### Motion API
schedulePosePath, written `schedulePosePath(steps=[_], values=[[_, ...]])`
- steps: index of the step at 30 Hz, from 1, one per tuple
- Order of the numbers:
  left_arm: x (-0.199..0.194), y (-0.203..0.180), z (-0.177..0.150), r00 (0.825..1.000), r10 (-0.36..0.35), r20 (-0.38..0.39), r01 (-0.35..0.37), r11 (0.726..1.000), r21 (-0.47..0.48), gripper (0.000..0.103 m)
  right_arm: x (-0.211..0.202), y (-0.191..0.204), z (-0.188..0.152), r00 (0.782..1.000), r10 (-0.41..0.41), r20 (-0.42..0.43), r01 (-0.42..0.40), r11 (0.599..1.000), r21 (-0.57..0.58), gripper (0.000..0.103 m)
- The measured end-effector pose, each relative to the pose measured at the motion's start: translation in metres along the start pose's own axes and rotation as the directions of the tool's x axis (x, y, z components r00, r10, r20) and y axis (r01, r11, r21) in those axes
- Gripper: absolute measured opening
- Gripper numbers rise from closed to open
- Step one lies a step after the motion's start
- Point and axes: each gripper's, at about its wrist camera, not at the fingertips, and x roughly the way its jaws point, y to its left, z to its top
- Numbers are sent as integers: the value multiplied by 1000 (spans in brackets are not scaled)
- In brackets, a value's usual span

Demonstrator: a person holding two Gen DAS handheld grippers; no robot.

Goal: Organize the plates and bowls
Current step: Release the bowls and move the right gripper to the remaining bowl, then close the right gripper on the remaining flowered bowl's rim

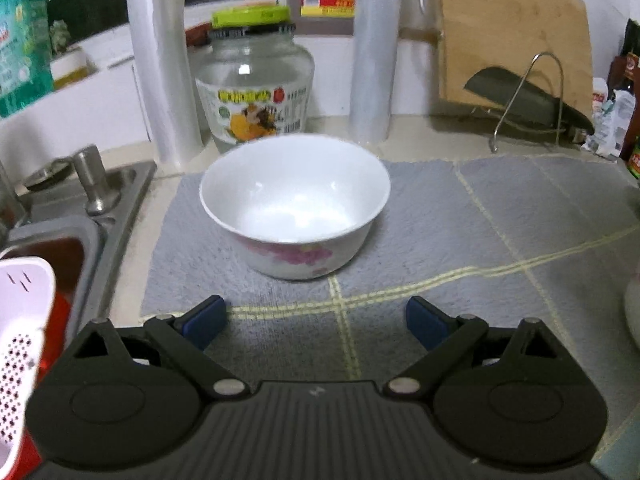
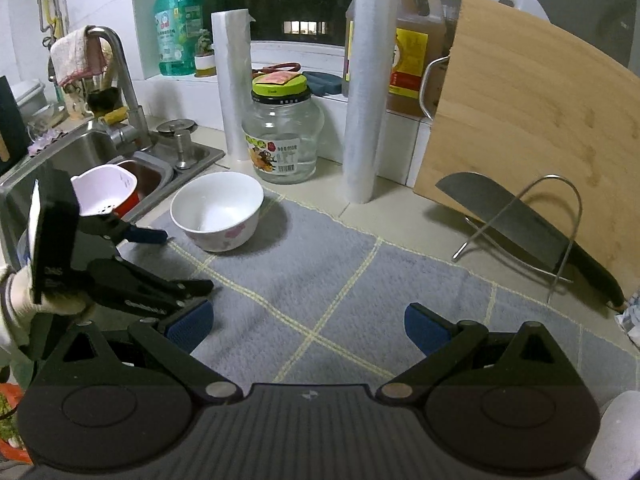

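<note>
A white bowl (image 1: 295,204) with pink flowers on its side stands upright and empty on the grey mat (image 1: 500,232). My left gripper (image 1: 316,322) is open and empty, just short of the bowl on its near side. In the right wrist view the bowl (image 2: 218,210) sits at the mat's far left corner, with the left gripper (image 2: 182,262) beside it. My right gripper (image 2: 308,328) is open and empty over the middle of the mat (image 2: 360,280). A white rounded rim (image 1: 632,312) shows at the right edge of the left wrist view.
A glass jar with a green lid (image 1: 256,80) and two plastic wrap rolls (image 1: 370,48) stand behind the bowl. The sink (image 2: 80,152) with a pink strainer (image 2: 106,190) is on the left. A cutting board (image 2: 532,120), a cleaver (image 2: 516,220) and a wire rack (image 2: 560,232) are at the right.
</note>
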Motion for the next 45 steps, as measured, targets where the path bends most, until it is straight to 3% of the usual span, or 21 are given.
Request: schedulePosePath(steps=[1,11,16,22,28,33,45], values=[[3,0,0,1000,0,-13,0,1000,0,102,2,1,2,1000,-2,-2,2,1000,0,103],[-1,5,-10,998,-34,50,32,999,32,103,25,19,25,999,12,-35,-15,998,-63,103],[-2,1,-14,997,-4,79,3,1000,18,103,40,29,38,997,43,-59,-50,991,-123,103],[-2,1,-10,998,3,59,-3,1000,7,102,64,33,58,990,110,-90,-122,983,-137,103],[-15,-2,1,985,43,166,-43,999,1,102,86,35,75,979,174,-105,-190,969,-159,103],[-8,3,10,983,58,172,-56,998,-16,102,107,31,92,968,225,-107,-239,961,-136,103],[-2,11,15,981,30,190,-23,999,-37,96,161,39,115,951,280,-132,-300,939,-167,88]])
